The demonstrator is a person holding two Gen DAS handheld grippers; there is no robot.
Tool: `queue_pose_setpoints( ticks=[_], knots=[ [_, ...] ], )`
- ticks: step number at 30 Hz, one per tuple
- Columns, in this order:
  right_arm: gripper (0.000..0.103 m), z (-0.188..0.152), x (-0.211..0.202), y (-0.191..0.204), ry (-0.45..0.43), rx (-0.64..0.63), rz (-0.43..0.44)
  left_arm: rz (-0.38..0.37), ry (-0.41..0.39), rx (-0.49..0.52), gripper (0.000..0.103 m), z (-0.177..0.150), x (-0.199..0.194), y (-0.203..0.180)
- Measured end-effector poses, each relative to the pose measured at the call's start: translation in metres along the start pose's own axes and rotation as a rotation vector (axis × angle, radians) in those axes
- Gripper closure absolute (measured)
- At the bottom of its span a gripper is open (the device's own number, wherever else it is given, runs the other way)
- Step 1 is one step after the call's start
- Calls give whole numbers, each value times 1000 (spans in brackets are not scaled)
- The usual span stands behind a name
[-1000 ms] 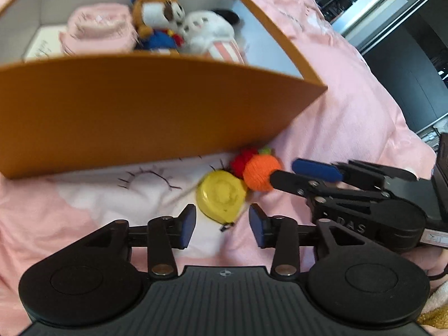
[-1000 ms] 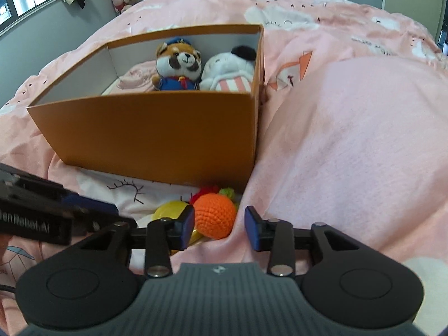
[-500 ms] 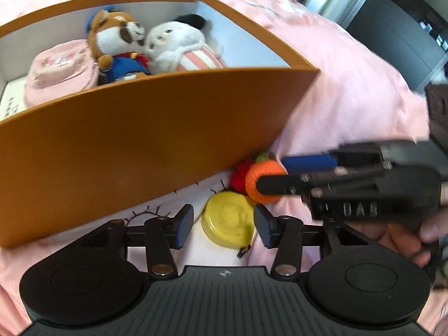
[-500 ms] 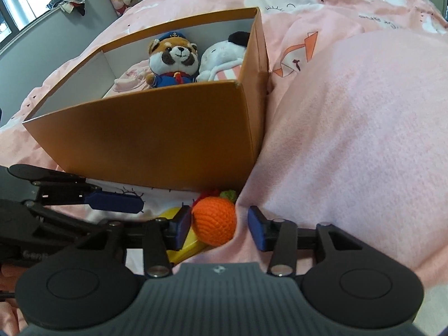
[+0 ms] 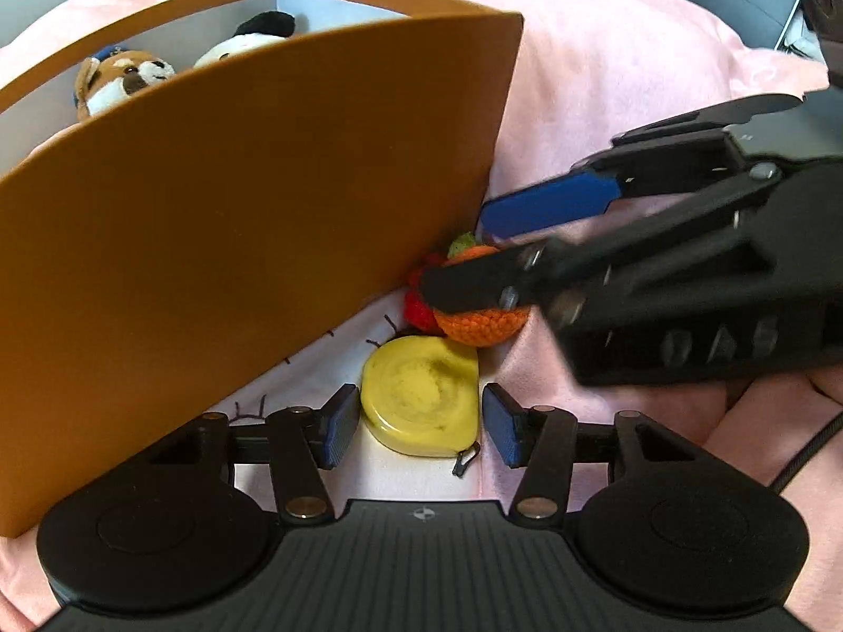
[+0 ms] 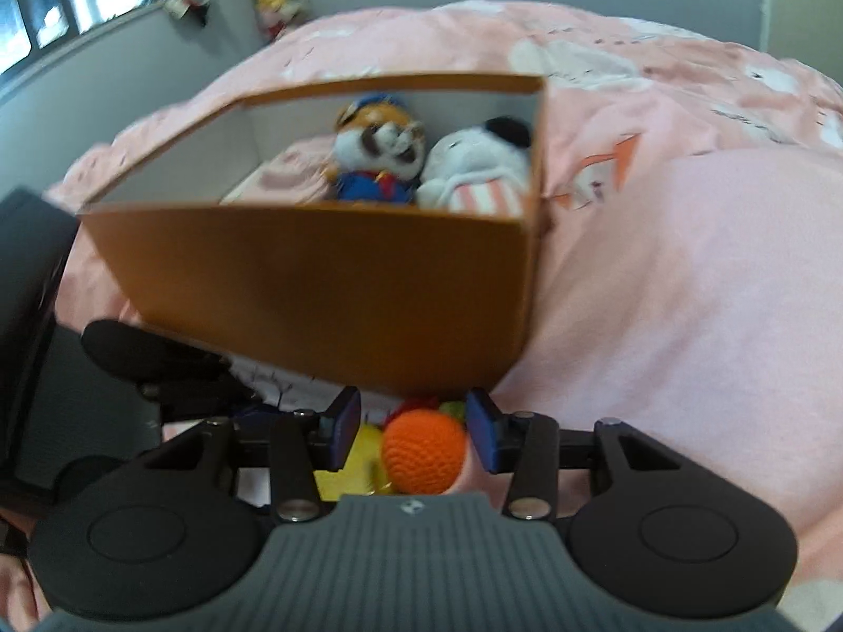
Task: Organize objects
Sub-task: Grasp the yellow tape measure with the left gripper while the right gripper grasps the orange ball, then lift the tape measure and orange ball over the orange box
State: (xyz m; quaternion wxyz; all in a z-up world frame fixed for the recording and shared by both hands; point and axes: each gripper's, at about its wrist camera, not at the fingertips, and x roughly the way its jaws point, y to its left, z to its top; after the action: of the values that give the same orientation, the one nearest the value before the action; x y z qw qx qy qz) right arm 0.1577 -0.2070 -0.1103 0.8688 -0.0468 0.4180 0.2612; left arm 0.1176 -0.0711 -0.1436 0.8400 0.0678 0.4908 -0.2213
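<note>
An orange cardboard box (image 5: 237, 221) stands on the pink bed and holds a tiger plush (image 6: 376, 152) and a white plush (image 6: 474, 168). A yellow tape measure (image 5: 421, 395) lies in front of the box, between the open pads of my left gripper (image 5: 419, 429). An orange crochet ball (image 5: 482, 316) with a red and green bit lies by the box corner. My right gripper (image 6: 413, 429) is open with its pads on either side of the orange ball (image 6: 424, 453); it also shows in the left wrist view (image 5: 474, 247).
The pink bedding (image 6: 685, 289) rises in a mound right of the box. A pink item (image 6: 295, 179) lies in the box's left part. A window and grey wall (image 6: 105, 26) are at the back left.
Both grippers have moved forward and down. The tape measure now sits between my left pads and the orange ball between my right pads. Both stay open.
</note>
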Motion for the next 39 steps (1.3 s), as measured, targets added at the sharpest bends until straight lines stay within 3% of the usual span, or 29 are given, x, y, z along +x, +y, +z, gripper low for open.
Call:
queue_pose_setpoints(
  ticks=[8,17,26,30,39],
  knots=[
    [55,-3,27,-6,124,22,-49,-11,-27,-7,40,-4,4,0],
    [59,-6,22,-19,113,117,-5,-19,-53,-22,46,-11,-6,0],
    [59,-1,-6,-15,28,112,-8,27,-82,-20,46,-14,-46,-6],
    [59,1,-28,-9,-22,74,-23,56,-132,12,46,-19,-70,-14],
    [59,17,-75,1,-164,24,-43,48,-272,3,46,8,-103,-2]
  ],
)
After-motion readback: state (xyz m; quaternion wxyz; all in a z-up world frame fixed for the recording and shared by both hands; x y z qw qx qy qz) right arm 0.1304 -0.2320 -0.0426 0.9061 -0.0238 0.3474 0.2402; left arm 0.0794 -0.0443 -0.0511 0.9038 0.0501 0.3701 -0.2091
